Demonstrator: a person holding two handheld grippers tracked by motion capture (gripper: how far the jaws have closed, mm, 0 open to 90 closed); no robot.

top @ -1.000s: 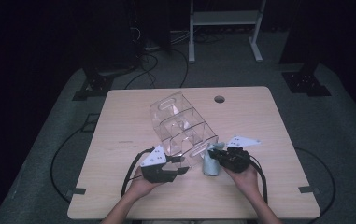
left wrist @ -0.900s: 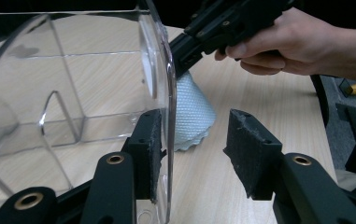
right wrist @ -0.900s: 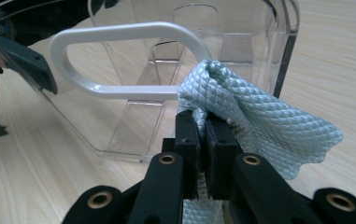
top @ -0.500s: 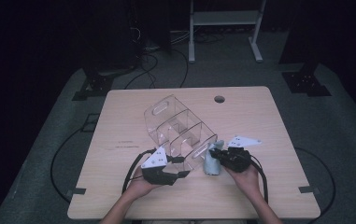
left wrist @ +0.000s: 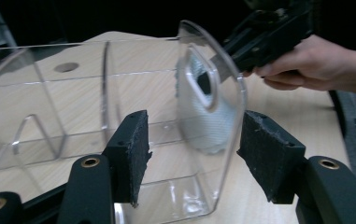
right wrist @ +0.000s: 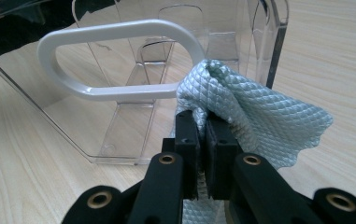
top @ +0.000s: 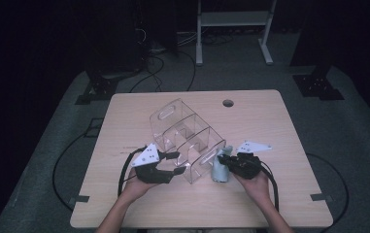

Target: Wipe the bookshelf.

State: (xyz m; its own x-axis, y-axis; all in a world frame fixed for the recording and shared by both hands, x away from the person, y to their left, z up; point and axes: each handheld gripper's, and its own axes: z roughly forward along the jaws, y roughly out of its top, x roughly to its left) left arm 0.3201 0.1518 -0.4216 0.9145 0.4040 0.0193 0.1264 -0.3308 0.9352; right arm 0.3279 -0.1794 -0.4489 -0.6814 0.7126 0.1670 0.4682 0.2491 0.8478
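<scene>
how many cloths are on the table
1. The pale blue quilted cloth is pinched in the right gripper, pressed against the near end wall of the clear plastic divided organiser. Another could hide behind the organiser's walls, though none shows through them.

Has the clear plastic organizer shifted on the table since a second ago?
Yes. The organizer has swung: its far end now lies farther left of the table's round hole, while its near end stays between the two grippers.
</scene>
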